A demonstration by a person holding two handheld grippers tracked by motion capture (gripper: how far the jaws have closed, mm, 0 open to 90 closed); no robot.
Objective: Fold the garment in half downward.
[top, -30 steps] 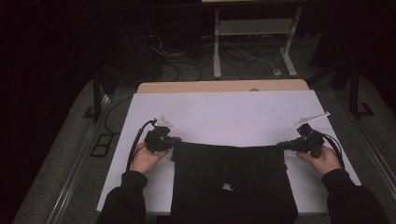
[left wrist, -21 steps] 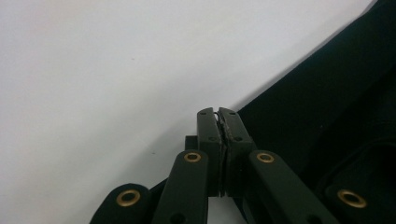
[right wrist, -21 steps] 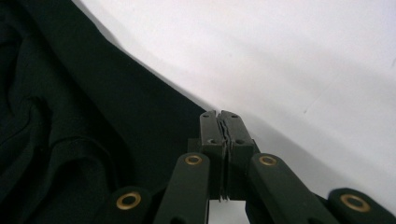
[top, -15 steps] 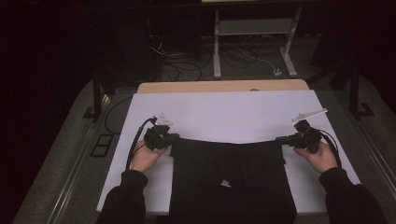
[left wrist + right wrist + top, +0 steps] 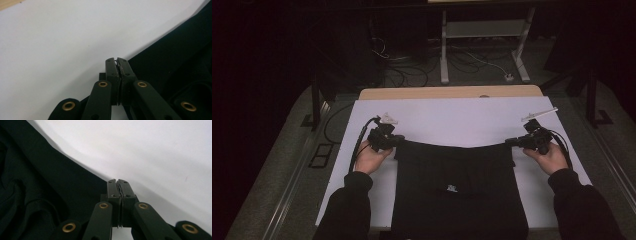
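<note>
A black garment point(image 5: 459, 190) lies on the white desk point(image 5: 452, 120), on the near half of it and reaching the near edge, with a small white mark near its middle. Its far edge runs between the two grippers and sags a little in the middle. The left gripper point(image 5: 396, 142) is at the garment's far left corner, the right gripper point(image 5: 510, 142) at its far right corner, each held in a hand with a dark sleeve. In the left gripper view the fingers point(image 5: 111, 71) are pressed together with a thin bit of cloth pinched at their tips, the garment spreading off to the right. In the right gripper view the fingers point(image 5: 112, 191) are likewise closed on the cloth edge, the garment lying to the left. A strip of wood point(image 5: 447, 92) shows at the desk's far edge.
</note>
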